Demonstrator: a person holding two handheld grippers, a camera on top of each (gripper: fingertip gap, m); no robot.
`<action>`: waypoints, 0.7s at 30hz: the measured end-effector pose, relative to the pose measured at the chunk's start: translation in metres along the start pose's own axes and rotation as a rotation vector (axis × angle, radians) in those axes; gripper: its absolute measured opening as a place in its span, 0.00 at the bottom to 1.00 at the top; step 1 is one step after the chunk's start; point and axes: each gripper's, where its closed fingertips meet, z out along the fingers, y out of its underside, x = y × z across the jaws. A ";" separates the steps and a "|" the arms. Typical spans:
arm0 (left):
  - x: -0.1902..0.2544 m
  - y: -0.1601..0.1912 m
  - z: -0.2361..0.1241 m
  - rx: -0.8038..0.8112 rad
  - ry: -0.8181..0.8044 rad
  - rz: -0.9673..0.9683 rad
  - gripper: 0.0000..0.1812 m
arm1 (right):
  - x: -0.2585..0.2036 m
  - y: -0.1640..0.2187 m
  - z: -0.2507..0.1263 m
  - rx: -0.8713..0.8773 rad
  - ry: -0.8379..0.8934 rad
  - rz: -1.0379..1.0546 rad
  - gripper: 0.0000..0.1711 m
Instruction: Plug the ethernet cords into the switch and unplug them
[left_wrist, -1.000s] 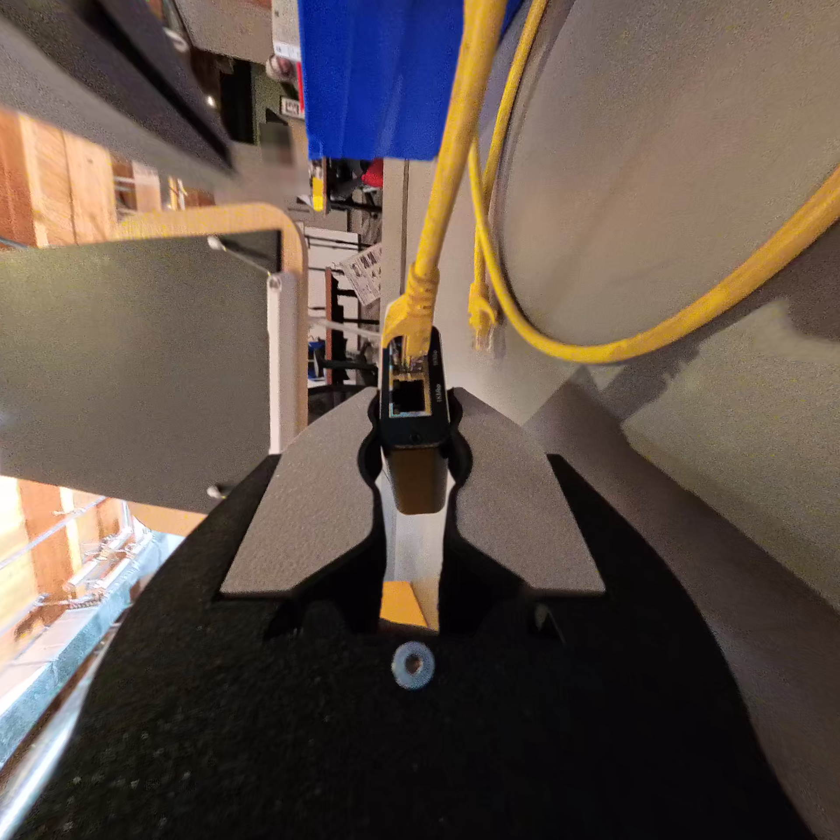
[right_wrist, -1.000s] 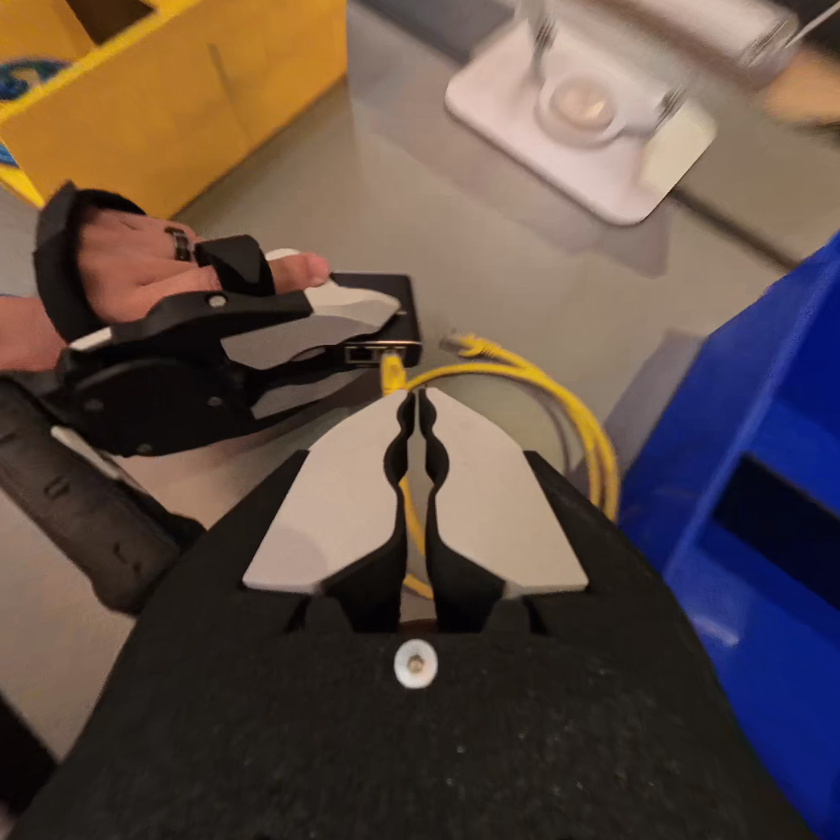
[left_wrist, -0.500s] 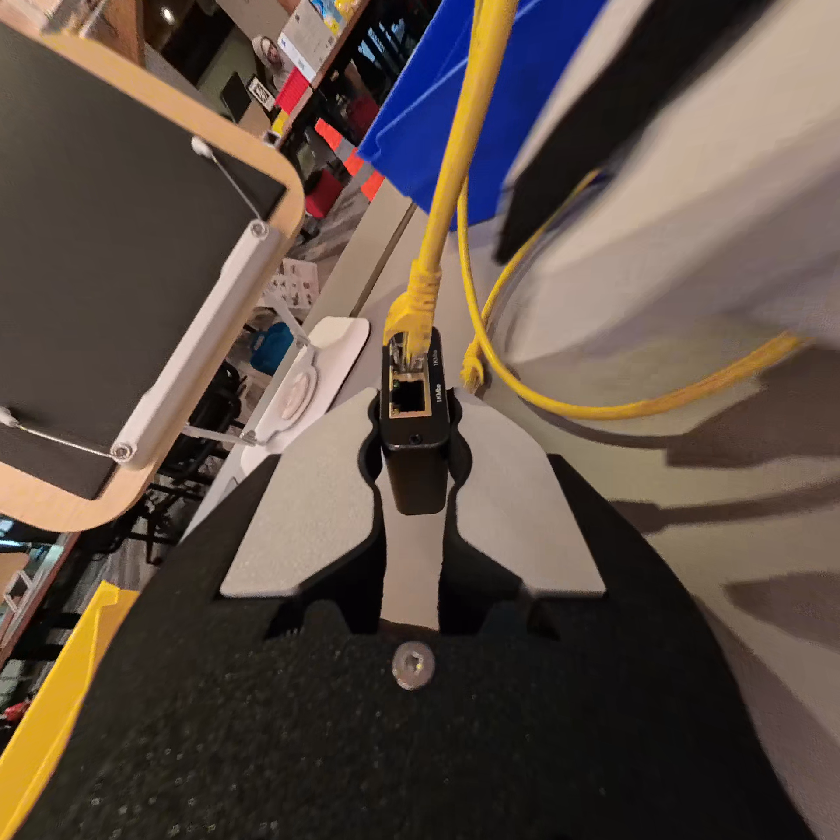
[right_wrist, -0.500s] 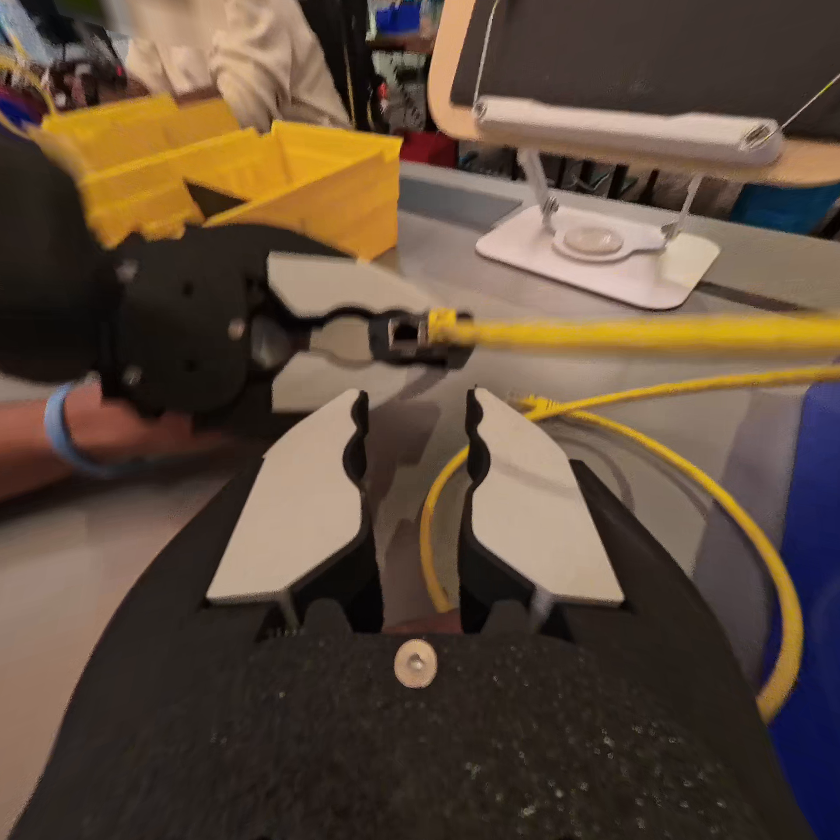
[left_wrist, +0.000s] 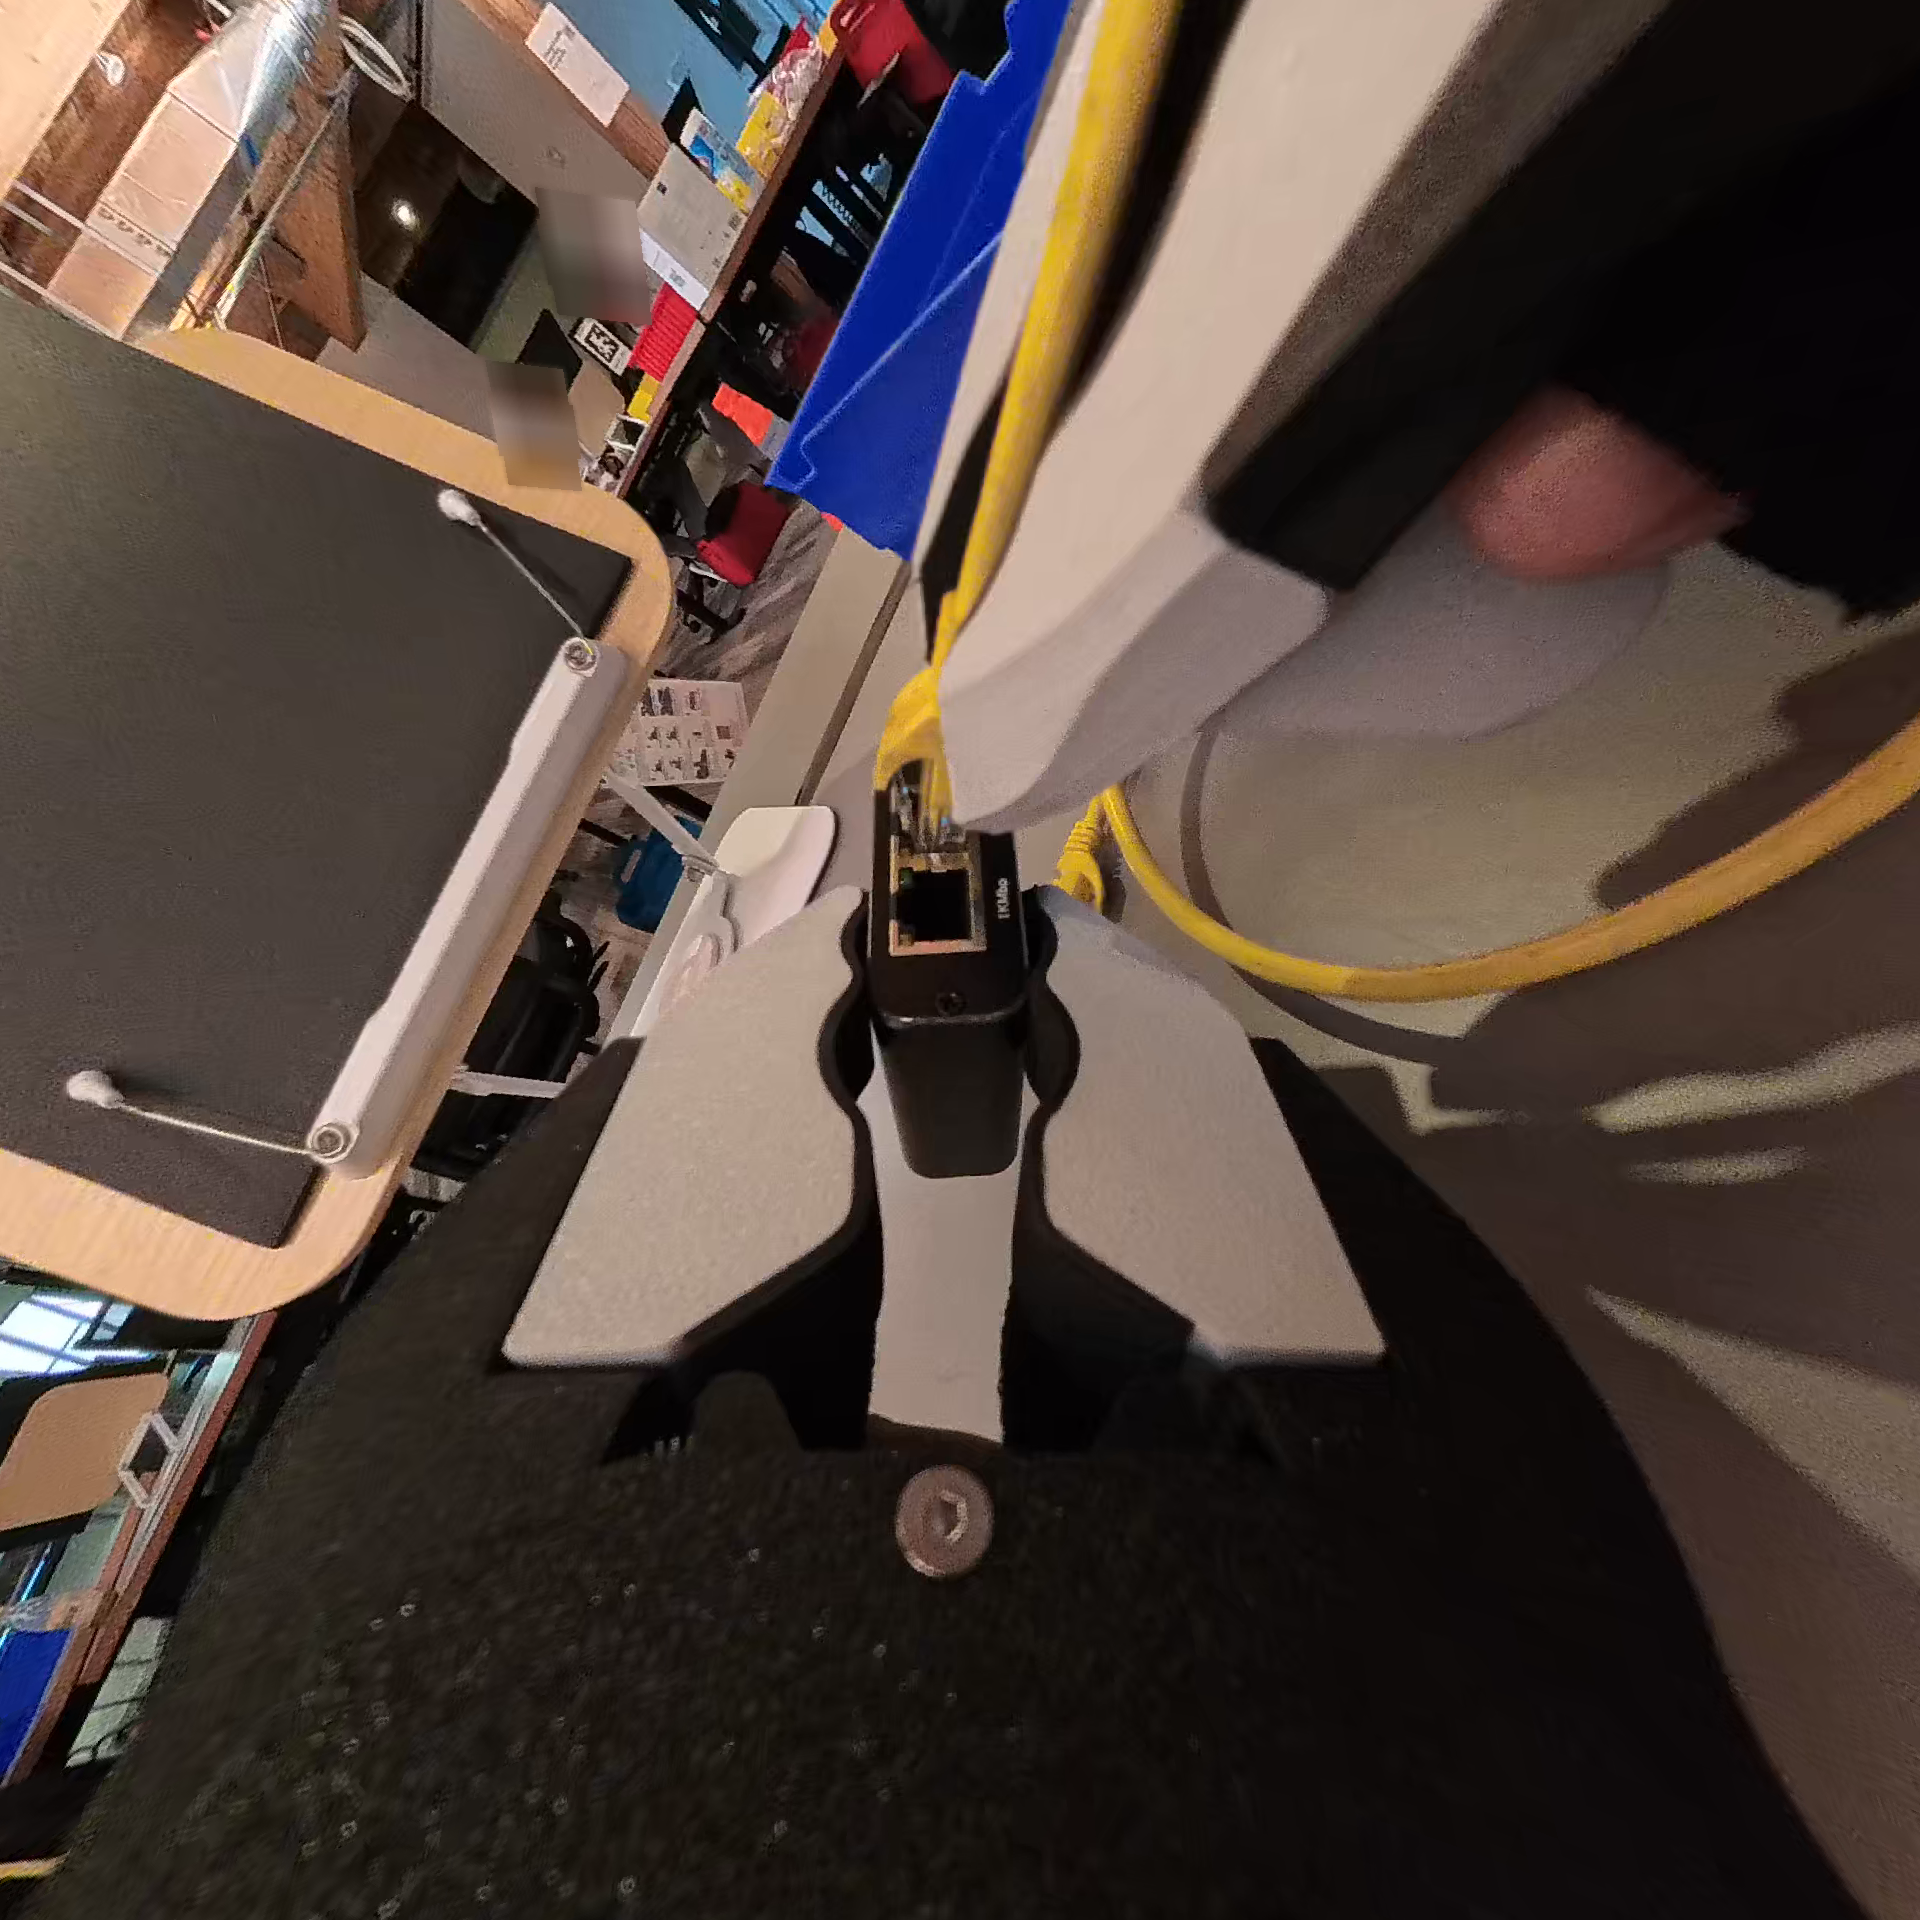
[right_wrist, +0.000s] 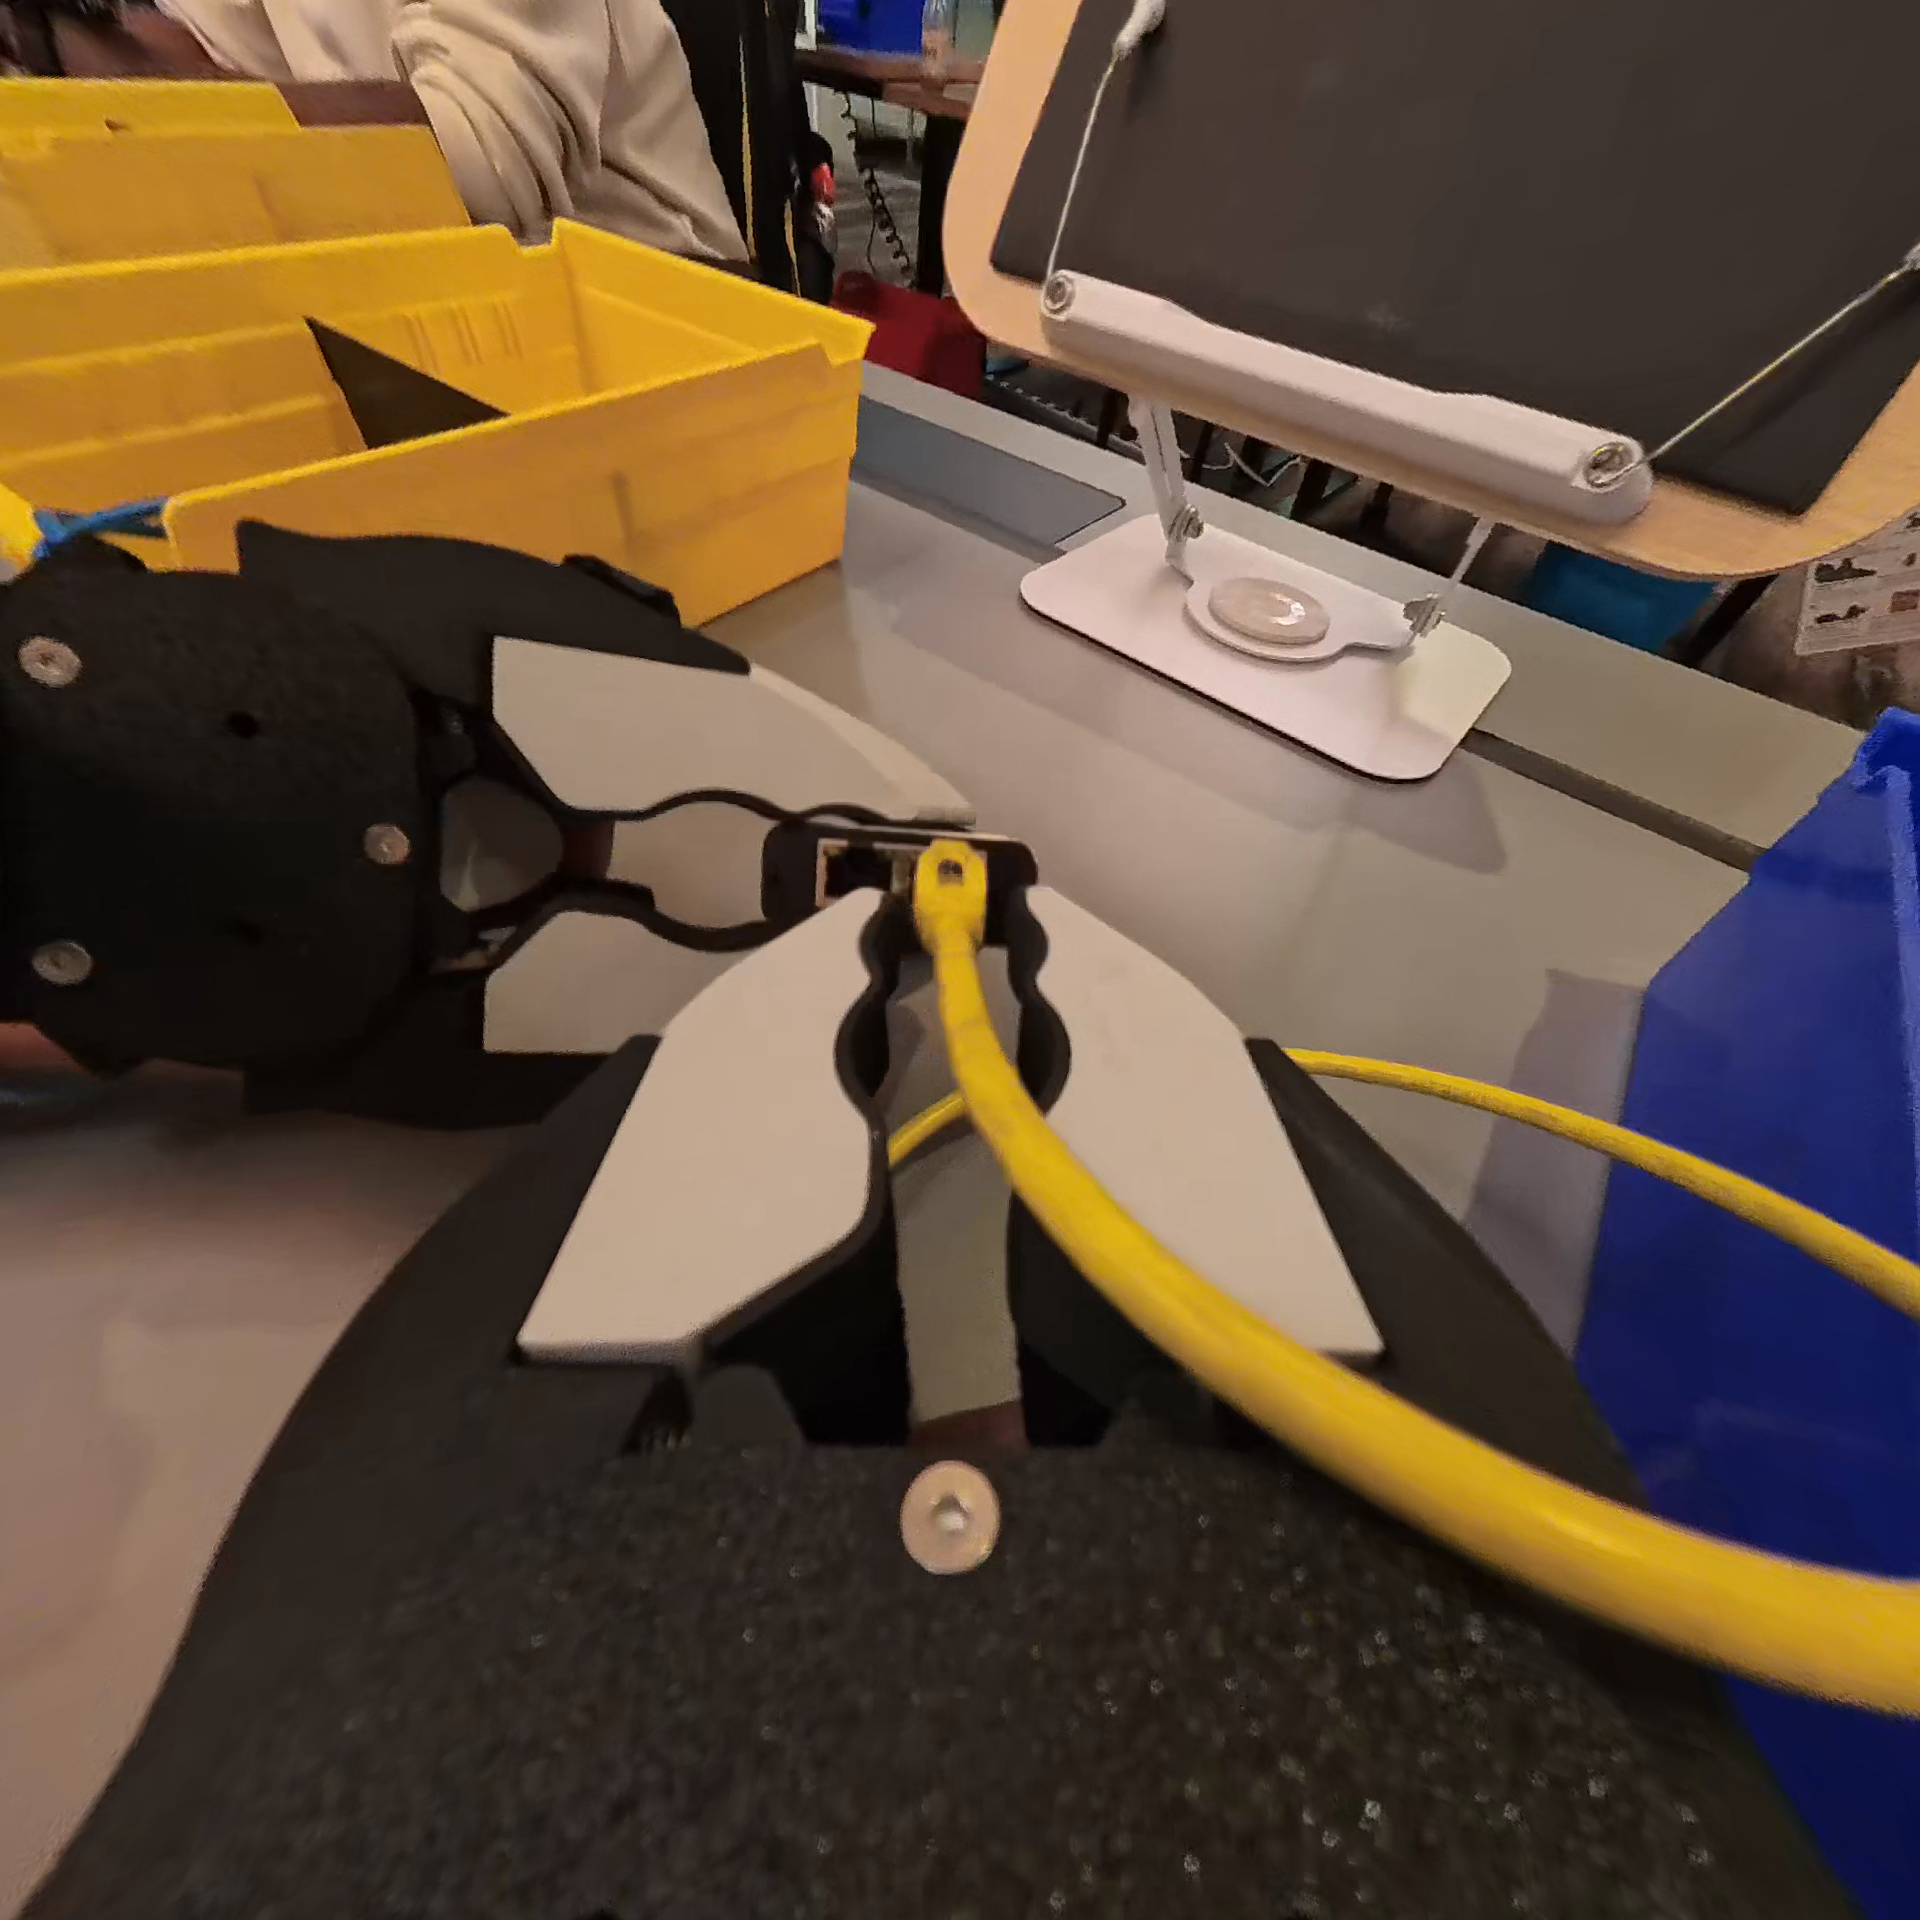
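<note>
- Left claw squeezed shut on the little black switch, lifted off the grey surface, so the box stays put when something pushes or pulls.
- One hole facing the left claw empty; yellow cord plug in the hole just past it.
- Right claw open, one finger each side of that plug, not pinching yet. Probably about to grab it.
- Second yellow plug loose just behind the switch.
</note>
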 end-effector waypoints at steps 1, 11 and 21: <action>-0.001 0.000 0.000 0.002 0.002 0.000 0.13 | -0.001 0.000 -0.001 0.001 -0.005 -0.005 0.11; 0.007 0.000 0.000 0.011 0.011 0.089 0.13 | -0.003 0.009 -0.001 -0.128 -0.010 -0.054 0.07; 0.013 0.001 0.001 -0.020 -0.016 0.248 0.13 | -0.003 0.023 0.000 -0.157 -0.048 0.026 0.07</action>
